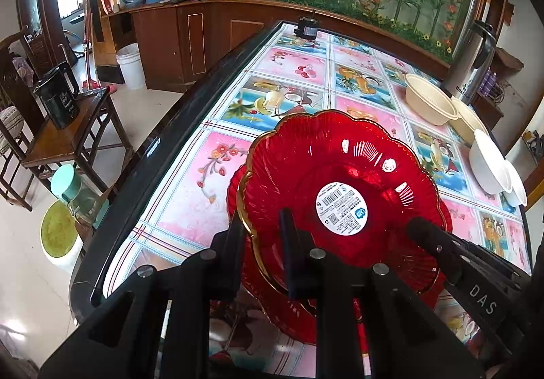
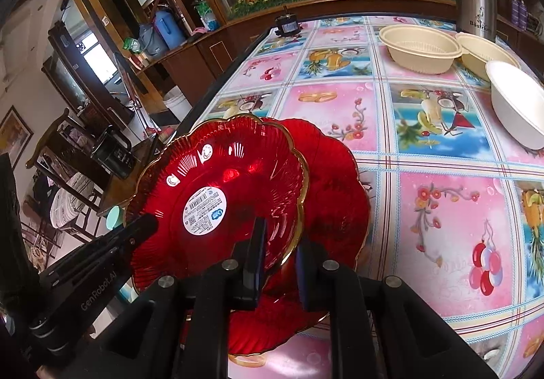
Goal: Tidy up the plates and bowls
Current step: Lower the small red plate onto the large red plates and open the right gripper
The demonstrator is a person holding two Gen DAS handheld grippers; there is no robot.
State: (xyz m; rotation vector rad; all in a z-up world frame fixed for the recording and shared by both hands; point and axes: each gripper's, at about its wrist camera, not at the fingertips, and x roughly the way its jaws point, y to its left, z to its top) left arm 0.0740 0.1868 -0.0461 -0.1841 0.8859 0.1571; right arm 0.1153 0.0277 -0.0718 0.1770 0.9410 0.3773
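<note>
Both tools pinch the upper red plate's rim.

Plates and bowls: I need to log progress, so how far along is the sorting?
Early. Nothing looks finished. In hand: the top red plate, tilted, is gripped at its rim by both the left gripper and the right gripper, above a second red plate lying on the table. Left: two beige bowls and the white bowls sit loose at the far side.
</note>
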